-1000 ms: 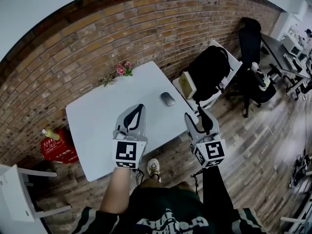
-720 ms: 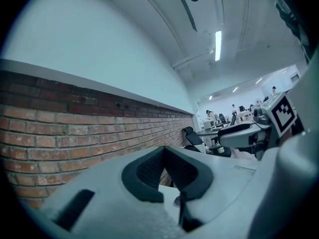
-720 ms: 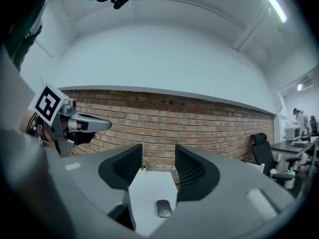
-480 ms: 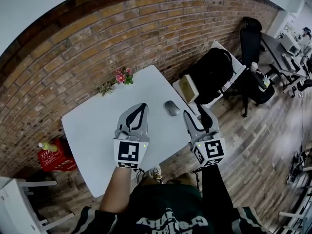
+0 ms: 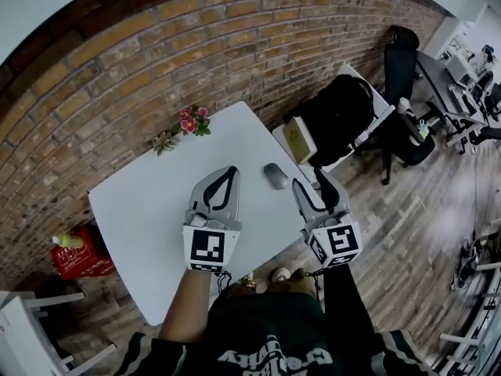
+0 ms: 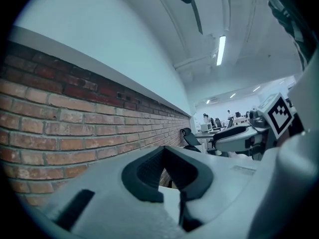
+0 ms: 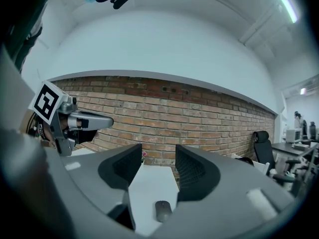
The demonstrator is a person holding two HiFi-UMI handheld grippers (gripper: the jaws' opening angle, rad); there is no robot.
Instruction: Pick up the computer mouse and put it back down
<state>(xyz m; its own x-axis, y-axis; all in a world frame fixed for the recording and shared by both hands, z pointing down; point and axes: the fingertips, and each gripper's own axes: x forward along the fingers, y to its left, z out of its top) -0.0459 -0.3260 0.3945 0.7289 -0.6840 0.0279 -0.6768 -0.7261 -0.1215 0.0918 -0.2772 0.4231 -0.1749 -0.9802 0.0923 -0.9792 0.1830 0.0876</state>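
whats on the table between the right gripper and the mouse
Nothing. In the right gripper view, only bare white table lies between the open right gripper and the mouse.

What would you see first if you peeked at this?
The left gripper, jaws together, and the right gripper, jaws apart, point across a white table. A grey mouse lies just ahead of the right one. Pink flowers sit at the far edge, by the brick wall.

you hold two grey grippers, the left gripper and the right gripper. before you: one white rectangular table, one small grey oval computer mouse, one pink-flowered plant sprig, one red plastic crate, and perhaps two black office chairs.
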